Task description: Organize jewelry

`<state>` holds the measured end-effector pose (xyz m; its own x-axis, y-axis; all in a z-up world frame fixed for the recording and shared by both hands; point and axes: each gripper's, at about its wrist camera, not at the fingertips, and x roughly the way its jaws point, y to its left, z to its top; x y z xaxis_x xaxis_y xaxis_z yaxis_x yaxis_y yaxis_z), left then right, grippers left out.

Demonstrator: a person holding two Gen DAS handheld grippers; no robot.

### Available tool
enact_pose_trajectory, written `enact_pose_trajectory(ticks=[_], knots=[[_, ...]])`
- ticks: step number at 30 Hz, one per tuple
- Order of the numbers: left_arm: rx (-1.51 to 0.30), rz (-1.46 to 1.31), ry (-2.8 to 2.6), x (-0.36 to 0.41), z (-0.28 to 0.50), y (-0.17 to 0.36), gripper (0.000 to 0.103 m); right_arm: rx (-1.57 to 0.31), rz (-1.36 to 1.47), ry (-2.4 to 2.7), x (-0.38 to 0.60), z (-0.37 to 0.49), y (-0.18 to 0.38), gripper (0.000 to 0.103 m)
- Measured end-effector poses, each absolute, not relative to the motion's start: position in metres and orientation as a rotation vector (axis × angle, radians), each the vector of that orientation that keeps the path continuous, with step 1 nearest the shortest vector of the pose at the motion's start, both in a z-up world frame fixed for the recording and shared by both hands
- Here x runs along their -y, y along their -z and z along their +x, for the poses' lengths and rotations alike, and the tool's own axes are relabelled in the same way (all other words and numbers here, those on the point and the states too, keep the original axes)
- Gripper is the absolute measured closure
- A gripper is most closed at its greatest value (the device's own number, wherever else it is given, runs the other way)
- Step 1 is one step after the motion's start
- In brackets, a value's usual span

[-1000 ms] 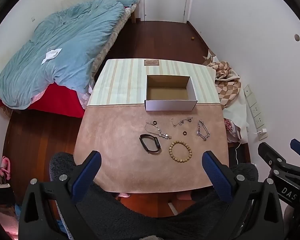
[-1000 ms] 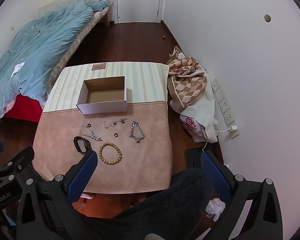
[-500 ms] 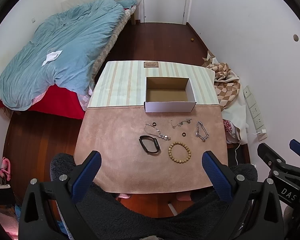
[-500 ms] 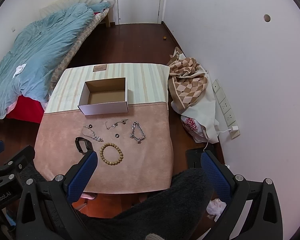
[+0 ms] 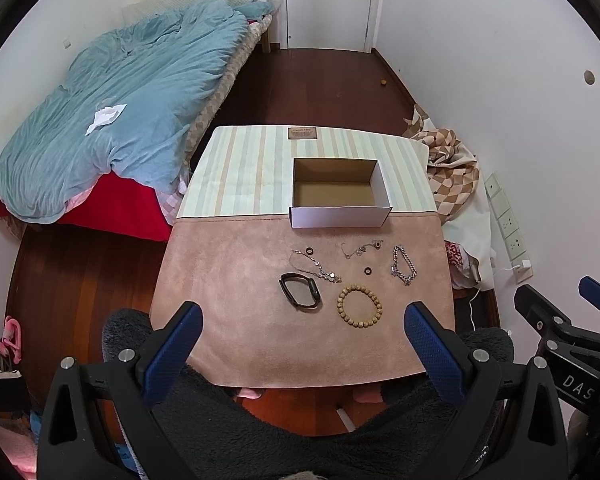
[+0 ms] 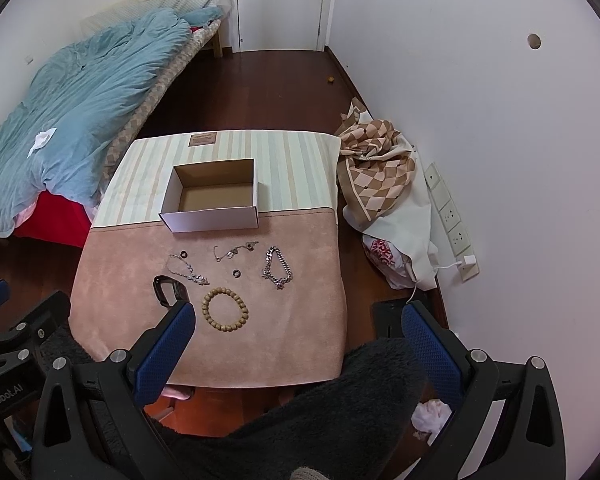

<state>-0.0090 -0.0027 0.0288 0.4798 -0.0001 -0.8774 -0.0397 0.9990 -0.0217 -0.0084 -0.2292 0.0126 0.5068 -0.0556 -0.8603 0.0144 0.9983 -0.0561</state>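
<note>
Hovering both claws, left claw point(image 5: 302, 322) and right claw point(image 6: 298, 322), spread apart and empty above the desk point(image 5: 228, 280), you risk snagging the thin necklace point(image 5: 316, 266) when grabbing the black band point(image 5: 300, 290) touching it, short of the cardboard box point(image 5: 340, 216).

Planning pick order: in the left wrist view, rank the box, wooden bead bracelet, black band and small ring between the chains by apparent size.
1. Box
2. Wooden bead bracelet and black band: look about alike, so unranked
3. Small ring
</note>
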Motion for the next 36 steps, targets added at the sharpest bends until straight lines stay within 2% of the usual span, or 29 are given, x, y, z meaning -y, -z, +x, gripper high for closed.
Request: enact_pose_trajectory(ticks=[25, 31, 36], knots=[[-1.079, -0.04, -0.024, 0.003, -0.007, -0.027, 0.0, -1.046, -0.032, 0.035, 0.228, -0.008, -0.013, 0.0], [-1.107, -0.014, -0.068, -0.007, 0.015, 0.009, 0.0, -1.087, 0.004, 0.051, 0.23, 0.014, 0.017, 0.0], [-1.165, 0.019, -0.107, -0.018, 0.039, 0.06, 0.0, -1.175, 0.019, 0.07, 0.233, 0.041, 0.075, 0.0]])
